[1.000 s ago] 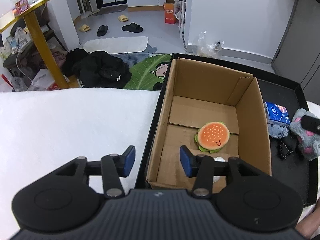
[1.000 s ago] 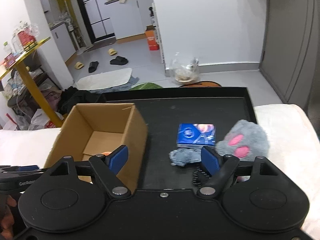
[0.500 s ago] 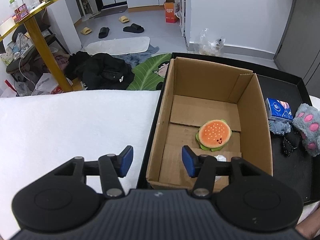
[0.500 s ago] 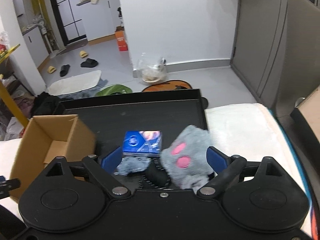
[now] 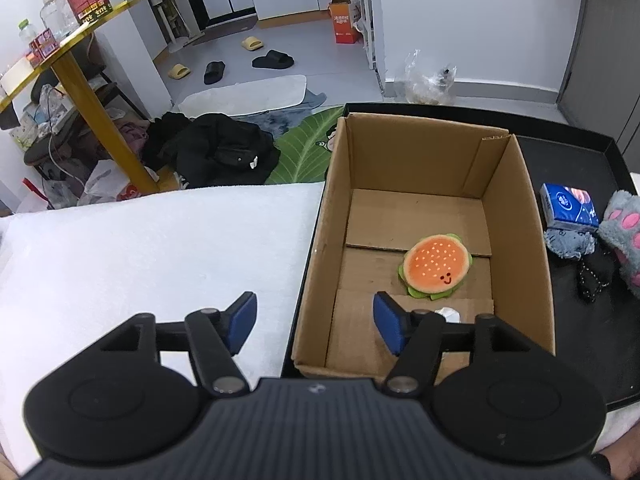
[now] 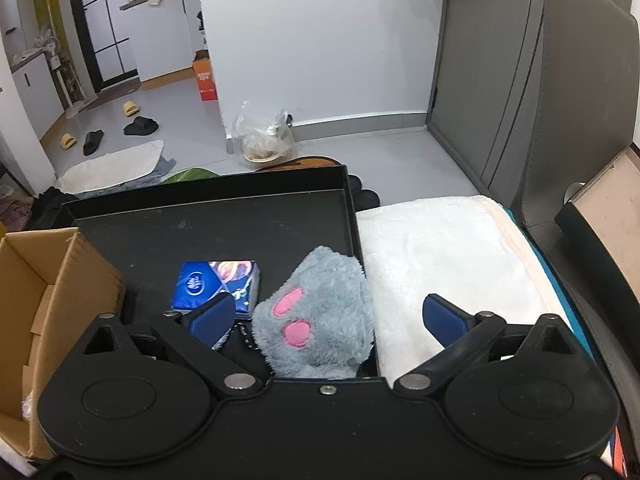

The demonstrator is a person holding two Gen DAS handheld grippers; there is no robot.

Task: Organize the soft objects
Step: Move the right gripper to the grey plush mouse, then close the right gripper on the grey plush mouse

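An open cardboard box [image 5: 520, 216] stands in a black tray [image 5: 576, 148] and holds an orange burger plush [image 5: 436, 266]. My left gripper [image 5: 316, 322] is open and empty, over the box's near left wall. A grey paw plush [image 6: 320, 316] with pink pads lies at the tray's right edge, beside a blue tissue pack [image 6: 216, 286] and a small grey plush [image 5: 568, 242]. My right gripper [image 6: 330, 320] is open and straddles the paw plush without touching it. The paw also shows in the left wrist view [image 5: 624, 232].
A white towel [image 5: 140, 248] covers the surface left of the tray, and also right of it [image 6: 440, 248]. A black cord or chain [image 5: 588, 280] lies in the tray. A grey chair [image 6: 560, 120] stands at the right. Clothes and slippers lie on the floor beyond.
My right gripper has swung right, from over the box edge to around the grey paw plush. My left gripper has opened a little wider and barely moved.
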